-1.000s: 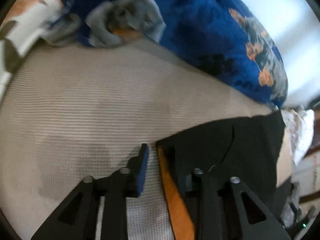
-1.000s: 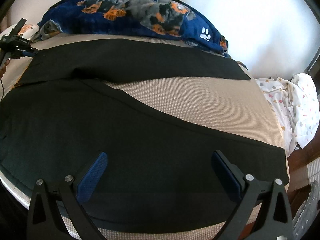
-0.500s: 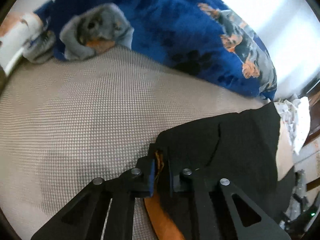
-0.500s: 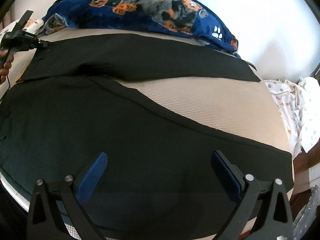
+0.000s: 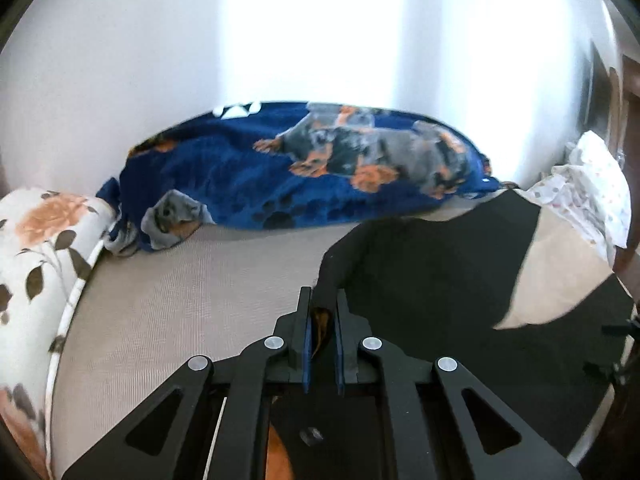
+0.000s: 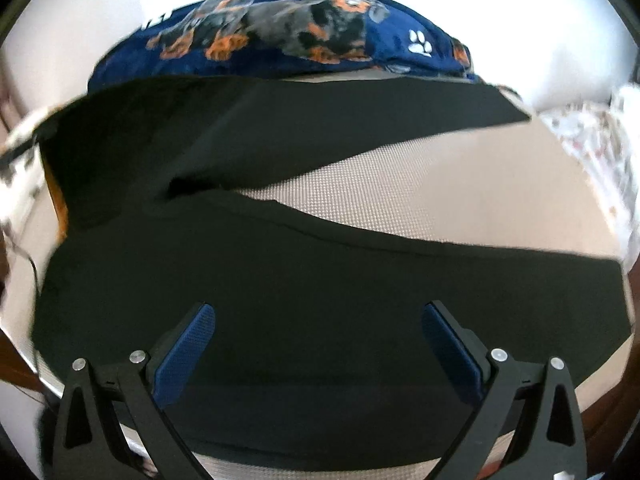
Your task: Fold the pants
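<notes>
Black pants [image 6: 304, 288] lie crosswise — left hand-held gripper [image 5: 322, 312] clamps waistband, right [image 6: 316, 320] apart.

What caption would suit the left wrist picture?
Left gripper shut on a corner of the black pants, lifted off the beige bed before a blue dog-print blanket.

Bare bed [image 5: 180, 300] lies open at nine o'clock of the black pants [image 5: 432, 280], hemmed by the blue blanket [image 5: 280, 176] at twelve, the flowered pillow [image 5: 36, 264] beyond nine, and white cloth [image 5: 592, 200] at two.
</notes>
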A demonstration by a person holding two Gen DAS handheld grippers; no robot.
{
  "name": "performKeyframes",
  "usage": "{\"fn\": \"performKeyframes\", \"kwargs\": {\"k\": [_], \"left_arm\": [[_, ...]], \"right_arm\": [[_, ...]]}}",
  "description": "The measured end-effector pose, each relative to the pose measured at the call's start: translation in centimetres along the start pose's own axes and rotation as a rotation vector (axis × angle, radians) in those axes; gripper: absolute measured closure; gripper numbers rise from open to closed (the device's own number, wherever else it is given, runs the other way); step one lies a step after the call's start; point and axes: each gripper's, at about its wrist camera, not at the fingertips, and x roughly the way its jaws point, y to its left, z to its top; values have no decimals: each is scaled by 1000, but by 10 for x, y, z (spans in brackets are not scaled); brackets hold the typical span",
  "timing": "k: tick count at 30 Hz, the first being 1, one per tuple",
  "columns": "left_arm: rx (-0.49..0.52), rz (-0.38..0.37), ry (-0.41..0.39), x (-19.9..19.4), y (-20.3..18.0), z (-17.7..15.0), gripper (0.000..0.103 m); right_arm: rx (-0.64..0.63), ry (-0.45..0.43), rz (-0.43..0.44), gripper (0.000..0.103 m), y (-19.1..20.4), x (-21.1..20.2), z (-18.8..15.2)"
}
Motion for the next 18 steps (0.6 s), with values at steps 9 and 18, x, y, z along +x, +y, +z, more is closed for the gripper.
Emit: {"fn": "performKeyframes", "kwargs": {"k": [9, 18], "left_arm": [[-115, -30, -33, -80, -36, -57, 93], [-171, -65, 37, -107, -58, -107, 92]], "right_arm": [[174, 28, 284, 0, -28, -3, 30], [410, 113, 478, 2, -57, 62, 85]]}}
